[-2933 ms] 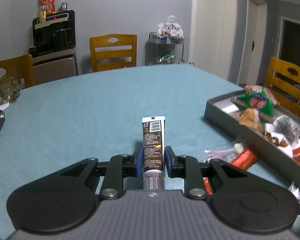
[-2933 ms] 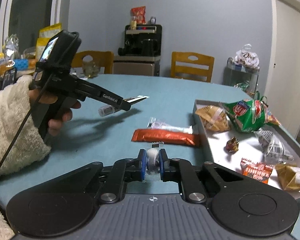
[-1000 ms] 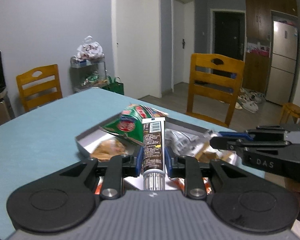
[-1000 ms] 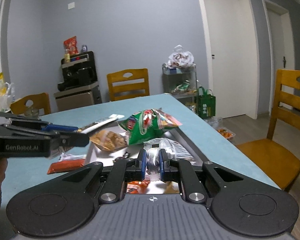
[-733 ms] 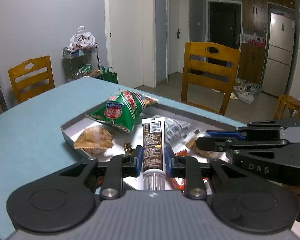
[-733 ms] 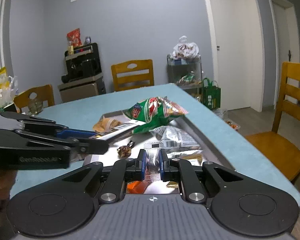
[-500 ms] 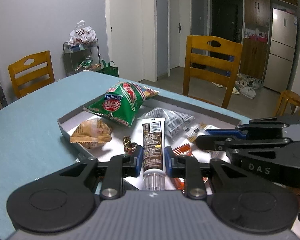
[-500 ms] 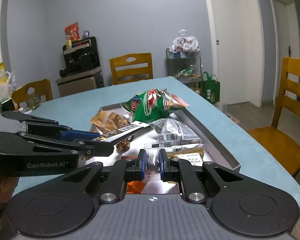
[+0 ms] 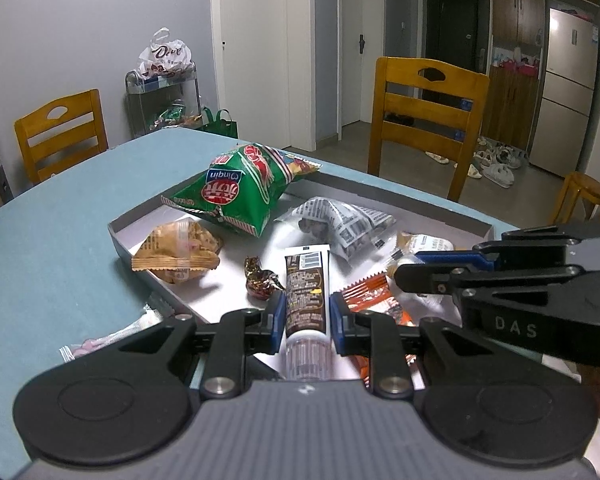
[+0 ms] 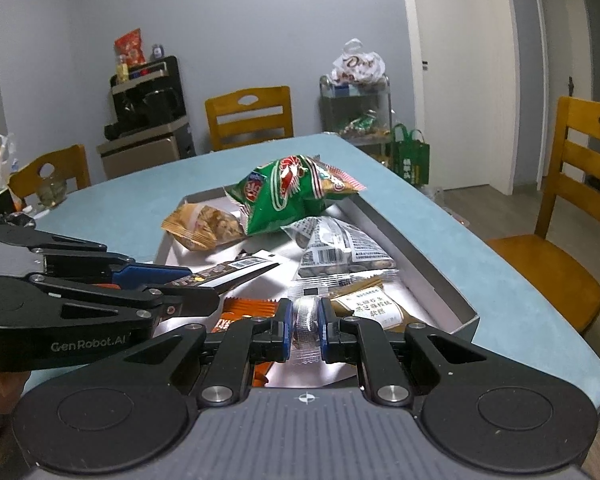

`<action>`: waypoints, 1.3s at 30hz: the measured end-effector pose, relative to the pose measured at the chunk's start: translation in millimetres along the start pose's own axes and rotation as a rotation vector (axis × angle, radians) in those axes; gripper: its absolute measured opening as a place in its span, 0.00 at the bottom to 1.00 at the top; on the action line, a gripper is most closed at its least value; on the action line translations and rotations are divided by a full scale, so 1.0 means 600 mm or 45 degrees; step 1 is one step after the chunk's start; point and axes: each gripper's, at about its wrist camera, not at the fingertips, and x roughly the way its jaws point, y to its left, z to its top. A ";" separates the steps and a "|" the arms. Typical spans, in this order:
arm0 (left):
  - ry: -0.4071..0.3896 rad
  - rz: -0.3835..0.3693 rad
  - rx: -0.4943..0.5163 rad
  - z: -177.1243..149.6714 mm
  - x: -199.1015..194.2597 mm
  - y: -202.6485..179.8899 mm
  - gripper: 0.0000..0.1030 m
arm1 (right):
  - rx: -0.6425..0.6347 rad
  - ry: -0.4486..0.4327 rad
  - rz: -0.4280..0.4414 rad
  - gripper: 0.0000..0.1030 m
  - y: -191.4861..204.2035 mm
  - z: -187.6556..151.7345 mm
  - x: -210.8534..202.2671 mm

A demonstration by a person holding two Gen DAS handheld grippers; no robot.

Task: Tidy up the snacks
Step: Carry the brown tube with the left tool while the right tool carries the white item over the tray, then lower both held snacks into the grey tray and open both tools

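Two grippers hang over the grey tray point(image 9: 384, 194) on the teal table point(image 9: 60, 248). The left gripper point(image 9: 306, 316) clamps a brown tube point(image 9: 305, 292), cap toward the camera, its flat end out over the tray floor beside a foil candy point(image 9: 260, 280). The right gripper point(image 10: 302, 330) is pinched tight on a small clear packet point(image 10: 305, 320), above the tray's near end. In the tray lie a green bag point(image 9: 240, 192) propped on the far wall, a tan cracker pack point(image 9: 178, 250) in the left corner, a newsprint-patterned pack point(image 9: 340, 220), an orange wrapper point(image 9: 374, 292) and a beige pack point(image 10: 370, 306). A clear pink-filled pack point(image 9: 108, 340) lies on the table just outside the tray's near wall.
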 end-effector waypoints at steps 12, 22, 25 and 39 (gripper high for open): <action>0.004 -0.007 0.001 -0.002 0.010 -0.001 0.20 | 0.020 0.003 -0.032 0.15 -0.010 0.003 0.007; 0.005 -0.045 0.028 -0.006 0.011 -0.012 0.20 | 0.026 0.004 -0.055 0.15 -0.013 0.004 0.009; 0.008 -0.043 0.018 -0.007 0.012 -0.009 0.20 | 0.020 0.005 -0.042 0.15 -0.010 0.004 0.008; 0.022 -0.031 -0.038 -0.008 0.017 0.011 0.20 | 0.015 0.021 -0.037 0.15 -0.007 0.002 0.011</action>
